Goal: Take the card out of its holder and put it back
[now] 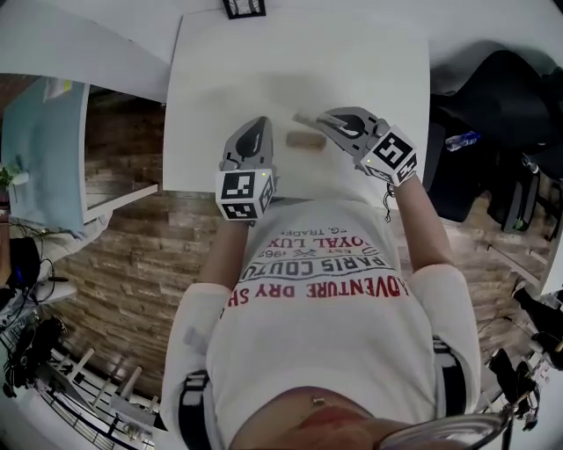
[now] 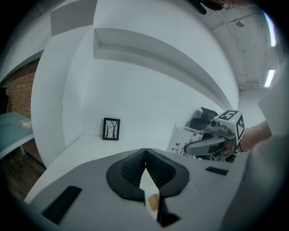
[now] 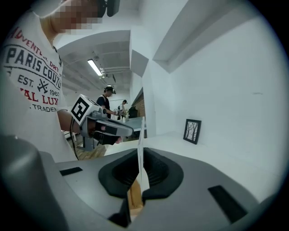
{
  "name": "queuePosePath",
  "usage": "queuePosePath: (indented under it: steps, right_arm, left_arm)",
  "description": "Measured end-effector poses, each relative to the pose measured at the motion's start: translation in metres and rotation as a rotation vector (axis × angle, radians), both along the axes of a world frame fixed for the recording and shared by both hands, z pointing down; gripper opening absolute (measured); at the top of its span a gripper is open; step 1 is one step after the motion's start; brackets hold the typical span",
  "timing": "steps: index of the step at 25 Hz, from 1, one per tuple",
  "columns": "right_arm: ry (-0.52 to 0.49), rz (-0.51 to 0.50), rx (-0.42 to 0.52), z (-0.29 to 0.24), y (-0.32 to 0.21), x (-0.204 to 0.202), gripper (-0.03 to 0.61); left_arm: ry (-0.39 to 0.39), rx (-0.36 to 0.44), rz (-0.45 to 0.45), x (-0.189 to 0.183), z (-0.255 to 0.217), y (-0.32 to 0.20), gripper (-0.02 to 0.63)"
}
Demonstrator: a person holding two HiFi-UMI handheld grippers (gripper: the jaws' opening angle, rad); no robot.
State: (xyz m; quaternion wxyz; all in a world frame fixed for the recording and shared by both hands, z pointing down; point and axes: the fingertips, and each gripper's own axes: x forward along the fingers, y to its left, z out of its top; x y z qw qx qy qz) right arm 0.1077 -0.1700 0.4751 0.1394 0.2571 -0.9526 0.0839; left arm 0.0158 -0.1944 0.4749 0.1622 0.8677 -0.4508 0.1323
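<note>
A small wooden holder (image 1: 304, 140) lies on the white table (image 1: 264, 61), empty, between my two grippers. My right gripper (image 1: 325, 119) is shut on the card (image 2: 186, 139), a white sheet printed with small butterflies, and holds it up above the table. In the right gripper view the card (image 3: 140, 135) stands edge-on between the pads, with the holder (image 3: 134, 196) showing below the jaws. My left gripper (image 1: 257, 127) hovers just left of the holder, its jaws (image 2: 145, 151) shut on nothing. The holder (image 2: 153, 202) peeks through under them.
A black picture frame (image 1: 244, 7) stands at the table's far edge against the white wall. A black chair with bags (image 1: 497, 123) sits to the right, a teal table (image 1: 44, 149) to the left. People (image 3: 107, 101) stand in the room behind.
</note>
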Motion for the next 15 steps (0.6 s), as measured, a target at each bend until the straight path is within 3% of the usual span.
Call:
queuePosePath:
  steps: [4, 8, 15]
  right_arm:
    - [0.015, 0.162, 0.022, -0.007, -0.010, 0.014, 0.035]
    - [0.045, 0.352, -0.018, 0.002, -0.015, 0.032, 0.035]
    - [0.064, 0.681, -0.037, 0.006, -0.013, 0.062, 0.035]
  left_arm:
    - [0.004, 0.038, 0.059, 0.010, -0.013, -0.009, 0.025]
    - [0.011, 0.078, 0.122, 0.024, -0.024, -0.012, 0.025]
    - [0.025, 0.112, 0.168, 0.037, -0.033, -0.016, 0.025]
